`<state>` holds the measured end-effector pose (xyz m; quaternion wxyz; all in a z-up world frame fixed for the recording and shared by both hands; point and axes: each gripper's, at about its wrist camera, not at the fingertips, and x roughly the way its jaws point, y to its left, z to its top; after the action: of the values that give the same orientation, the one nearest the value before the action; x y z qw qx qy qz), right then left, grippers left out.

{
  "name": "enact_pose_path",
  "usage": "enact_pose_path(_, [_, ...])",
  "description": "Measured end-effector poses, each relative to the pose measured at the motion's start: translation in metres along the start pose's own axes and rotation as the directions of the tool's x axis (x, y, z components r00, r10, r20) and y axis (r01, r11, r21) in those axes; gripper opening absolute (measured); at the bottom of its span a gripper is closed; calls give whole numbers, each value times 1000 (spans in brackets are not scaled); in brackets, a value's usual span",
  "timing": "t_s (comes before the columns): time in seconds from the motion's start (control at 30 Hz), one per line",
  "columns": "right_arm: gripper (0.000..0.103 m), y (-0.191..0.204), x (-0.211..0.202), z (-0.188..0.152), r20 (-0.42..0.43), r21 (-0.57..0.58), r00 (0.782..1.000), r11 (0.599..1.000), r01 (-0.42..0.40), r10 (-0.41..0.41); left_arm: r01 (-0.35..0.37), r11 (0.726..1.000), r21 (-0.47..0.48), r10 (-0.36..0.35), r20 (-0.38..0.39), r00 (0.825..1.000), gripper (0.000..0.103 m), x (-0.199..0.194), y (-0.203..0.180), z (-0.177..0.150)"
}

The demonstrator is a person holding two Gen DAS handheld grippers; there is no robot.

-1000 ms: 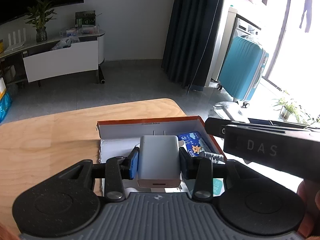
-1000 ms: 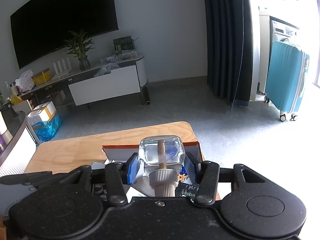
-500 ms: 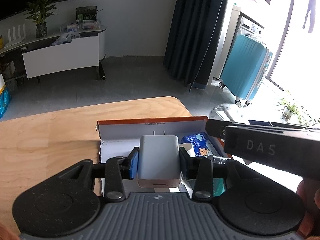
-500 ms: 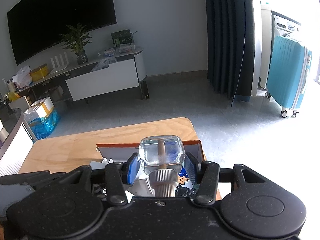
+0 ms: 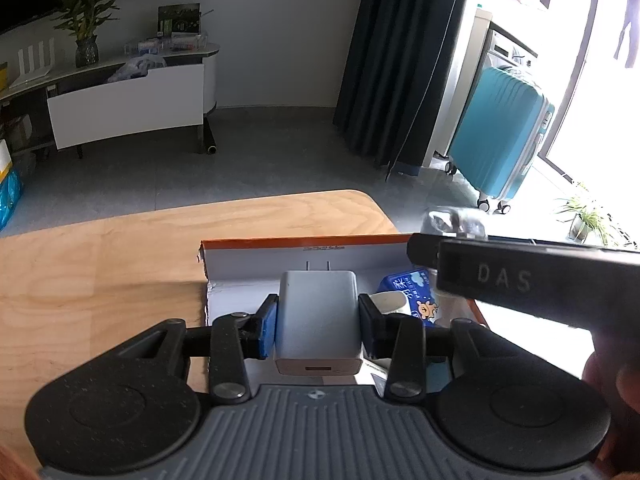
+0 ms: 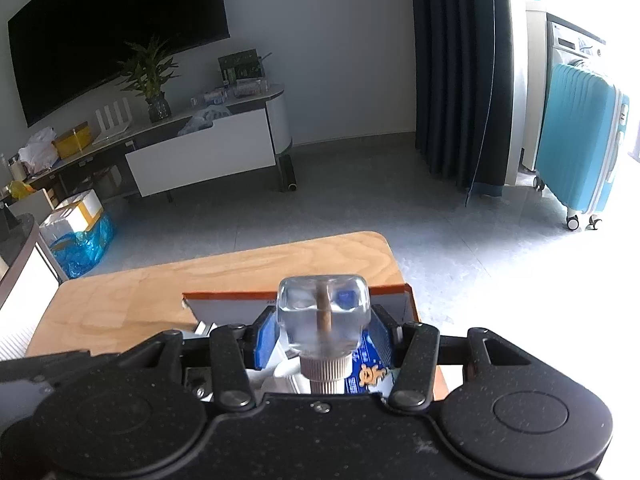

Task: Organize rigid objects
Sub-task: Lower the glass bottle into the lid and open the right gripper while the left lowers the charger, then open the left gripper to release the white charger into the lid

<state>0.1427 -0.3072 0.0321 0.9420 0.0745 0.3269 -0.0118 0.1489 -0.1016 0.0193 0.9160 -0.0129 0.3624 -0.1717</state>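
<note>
Placing step, over box (image 5: 256,258) at table's far right corner. Left gripper (image 5: 318,320) pinching charger (image 5: 318,312). Right gripper (image 6: 322,334) jaws opening, glass bottle (image 6: 322,312) between them. Next: lower charger into box's near left corner, release.

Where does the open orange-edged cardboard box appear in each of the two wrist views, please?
Left wrist view: the box lies centre frame on the wooden table, just beyond the white charger clamped in the left gripper.
Right wrist view: the box is lower centre, partly hidden behind the clear bottle between the opening jaws of the right gripper.
Shared landmark: the teal suitcase.
</note>
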Motion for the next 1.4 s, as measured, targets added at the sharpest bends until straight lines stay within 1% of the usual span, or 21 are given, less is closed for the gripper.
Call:
enact_pose_path(0.03, [63,0,2,0,4,-2,1000,1000,5,-5,-1,1000,-2,1,-1,1000,41,1,1,0])
enact_pose_path(0.13, [63,-4,4,3,21,8,1000,1000,-14,14,-4,1000,-3,4,-2,1000,41,2,2,1])
enact_pose_path(0.17, [63,-5,3,3,27,13,1000,1000,-7,6,-4,1000,-2,4,-2,1000,41,3,1,1])
enact_pose_path(0.4, [63,-15,-17,1,84,36,996,999,8,-11,2,1000,-5,-2,-9,1000,41,9,0,3])
enact_pose_path(0.57, [63,-23,-31,-6,105,57,994,998,12,-18,19,1000,-12,-19,3,1000,41,16,-5,11])
enact_pose_path(0.63, [64,-24,-36,-8,114,64,993,998,8,-16,45,999,-12,-45,16,999,42,20,-8,15])
enact_pose_path(0.67, [65,-24,-38,-8,118,60,993,998,11,-18,46,999,-10,-45,19,999,42,21,-10,18])
enact_pose_path(0.7, [65,-24,-40,-9,122,59,992,998,16,-23,47,999,-9,-47,26,999,44,22,-11,19])
enact_pose_path(0.73, [65,-24,-43,-11,125,60,992,998,19,-27,54,998,-8,-54,31,998,54,21,-12,20])
enact_pose_path(0.77, [65,-24,-44,-12,124,61,992,998,14,-22,50,999,-6,-50,37,998,60,19,-12,21])
enact_pose_path(0.8, [65,-24,-46,-13,124,59,992,998,9,-16,42,999,-2,-42,45,998,60,16,-13,20])
enact_pose_path(0.87, [66,-23,-50,-15,129,56,991,998,12,-20,51,999,-1,-51,45,998,60,10,-12,19])
enact_pose_path(0.93, [67,-22,-53,-16,132,56,991,998,9,-16,35,999,-5,-35,45,998,61,3,-10,16])
enact_pose_path(1.1, [70,-17,-67,-20,143,40,990,999,-5,-1,-7,1000,-2,7,28,1000,69,-14,-8,11])
enact_pose_path(1.13, [70,-15,-69,-21,142,33,990,999,-5,0,-14,1000,-1,14,24,1000,73,-19,-8,9])
enact_pose_path(1.27, [76,-10,-81,-26,145,21,989,1000,-8,5,-48,999,8,48,12,999,84,-36,-8,-1])
enact_pose_path(1.4, [78,-5,-95,-35,147,5,989,1000,-3,2,-68,998,17,68,8,998,89,-54,-11,-14])
